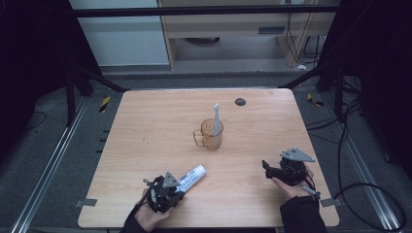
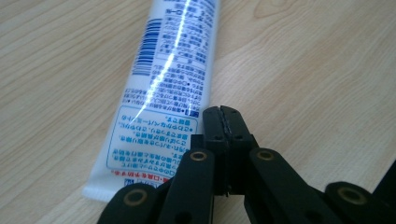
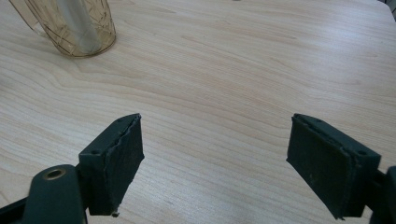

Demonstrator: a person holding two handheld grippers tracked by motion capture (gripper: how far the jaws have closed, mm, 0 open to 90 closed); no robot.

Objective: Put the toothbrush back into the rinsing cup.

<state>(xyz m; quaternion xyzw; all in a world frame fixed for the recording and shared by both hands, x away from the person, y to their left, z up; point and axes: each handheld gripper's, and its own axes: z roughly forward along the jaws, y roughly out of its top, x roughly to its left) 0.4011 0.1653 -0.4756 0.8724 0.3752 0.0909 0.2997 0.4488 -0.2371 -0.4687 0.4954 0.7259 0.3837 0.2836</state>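
Note:
A white toothpaste tube [image 1: 192, 175] with blue print lies flat on the wooden table [image 1: 145, 121], near its front left. My left gripper [image 1: 179, 188] rests at the tube's crimped end. In the left gripper view its jaws are pressed together [image 2: 223, 122] beside the tube's [image 2: 163, 84] right edge, with nothing between them. An amber see-through cup [image 1: 212, 136] stands mid-table with a white toothbrush [image 1: 216, 115] upright in it. My right gripper [image 1: 272, 167] sits near the front right, open [image 3: 219, 163] over bare wood, the cup [image 3: 74, 28] far off at its upper left.
A small dark round mark [image 1: 240, 102] lies near the table's far edge. Black stands and cables [image 1: 350, 131] run along the floor on both sides of the table. Bare wood lies between the cup and both grippers.

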